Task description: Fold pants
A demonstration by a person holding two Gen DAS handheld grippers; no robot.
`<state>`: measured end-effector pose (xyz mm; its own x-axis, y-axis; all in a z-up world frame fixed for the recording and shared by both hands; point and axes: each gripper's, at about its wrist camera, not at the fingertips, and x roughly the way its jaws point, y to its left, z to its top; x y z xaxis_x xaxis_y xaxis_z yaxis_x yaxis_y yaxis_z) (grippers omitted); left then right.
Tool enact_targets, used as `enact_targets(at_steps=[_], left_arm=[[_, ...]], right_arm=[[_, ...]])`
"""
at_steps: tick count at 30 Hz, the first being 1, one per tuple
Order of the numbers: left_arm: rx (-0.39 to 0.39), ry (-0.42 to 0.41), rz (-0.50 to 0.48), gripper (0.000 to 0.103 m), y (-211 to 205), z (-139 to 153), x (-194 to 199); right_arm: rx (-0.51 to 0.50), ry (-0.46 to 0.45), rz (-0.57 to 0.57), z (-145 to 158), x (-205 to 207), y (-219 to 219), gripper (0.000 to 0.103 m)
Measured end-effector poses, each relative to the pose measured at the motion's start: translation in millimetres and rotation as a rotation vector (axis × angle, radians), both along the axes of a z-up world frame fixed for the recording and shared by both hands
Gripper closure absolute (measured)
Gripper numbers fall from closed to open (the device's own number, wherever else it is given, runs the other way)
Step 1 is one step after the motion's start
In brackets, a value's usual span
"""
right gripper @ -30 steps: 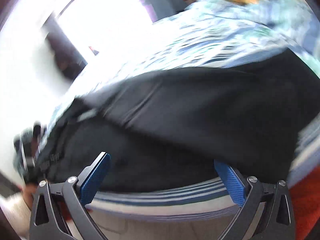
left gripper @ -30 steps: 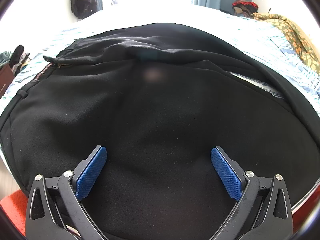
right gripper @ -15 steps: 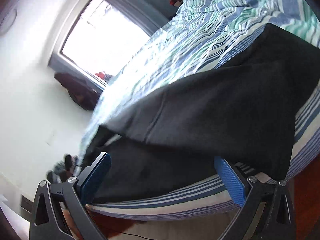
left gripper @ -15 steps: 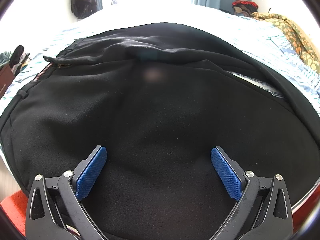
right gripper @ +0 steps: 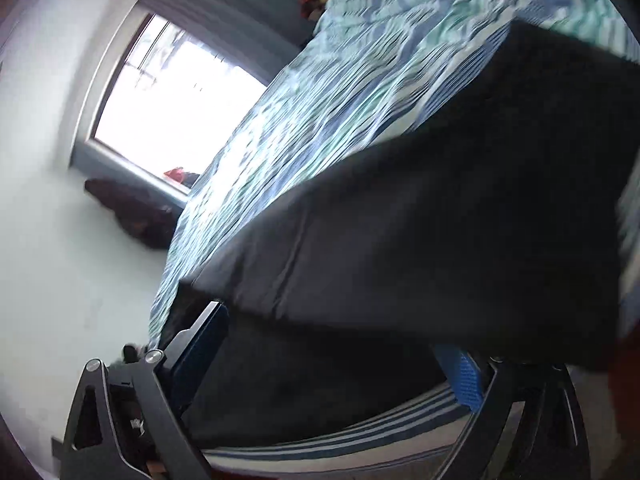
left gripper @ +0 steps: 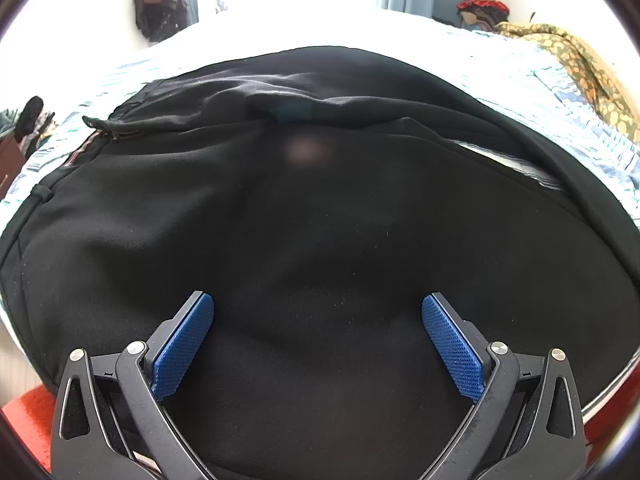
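Had the black soft-fabric pants [left gripper: 304,216] spread out flat on the bed with the blue-and-teal striped sheet [left gripper: 532,92], right up against the near edge. Looked partly folded already, going by a flat upper layer lying over a lower one in the right wrist view.

Left tongs [left gripper: 318,336] hung over the broad middle of the fabric, pointed steeply down, blue pads spread wide and gripping nothing. Couldn't tell whether the tips actually brushed the cloth or just hovered above it.

Right tongs [right gripper: 340,356] sat low at the bed edge, rolled well to one side, jaws gaping but just closing in a touch. Had the hanging edge of the pants [right gripper: 440,240] running across between the pads, upper layer draped over the right pad, but no pinch visible yet. Pretty blurry there, so not totally sure on contact.

Key bit for the next move, probably: long axis of the pants ran crosswise in front of both tongs, along the near bed edge, waistband with zipper [left gripper: 104,130] off to the left in the left wrist view. Right tongs clearly nearer to a grabbable edge; left only had the flat middle underneath, nothing to pinch without bunching. Guessing a pinch on that edge layer by the right, then a carry across. Slippery-looking fabric, might slide out of a shallow pinch.
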<state>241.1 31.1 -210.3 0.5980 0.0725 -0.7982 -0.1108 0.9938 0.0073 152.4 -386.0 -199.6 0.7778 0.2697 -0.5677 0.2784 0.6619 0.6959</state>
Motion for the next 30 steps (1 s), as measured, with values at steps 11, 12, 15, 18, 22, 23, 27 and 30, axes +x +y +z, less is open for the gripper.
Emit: enact_targets(at_steps=[11,12,15,18,22,23,27,30], left_arm=[[0.009,0.058,0.027,0.001,-4,7,7],[-0.009,0.08,0.025,0.001,-3,11,10],[-0.147,0.12,-0.029,0.001,-1,25,22],[-0.348,0.13,-0.054,0.001,8,47,46],[-0.623,0.089,0.018,0.001,36,73,92],[-0.671,0.079,0.037,0.001,43,76,102],[-0.769,0.088,0.1,0.001,62,75,146],[-0.757,0.127,0.104,0.001,60,68,175]], right_arm=[[0.051,0.019,-0.046,5,-19,-50,0.088],[0.041,-0.007,-0.031,14,-20,-49,0.088],[-0.005,-0.095,0.028,48,-20,-45,0.089],[-0.036,-0.182,0.082,81,-16,-37,0.089],[-0.061,-0.277,0.157,118,-17,-24,0.089],[-0.064,-0.298,0.176,127,-20,-20,0.089],[-0.061,-0.367,0.248,153,-32,-8,0.089],[-0.068,-0.416,0.296,169,-48,-4,0.089]])
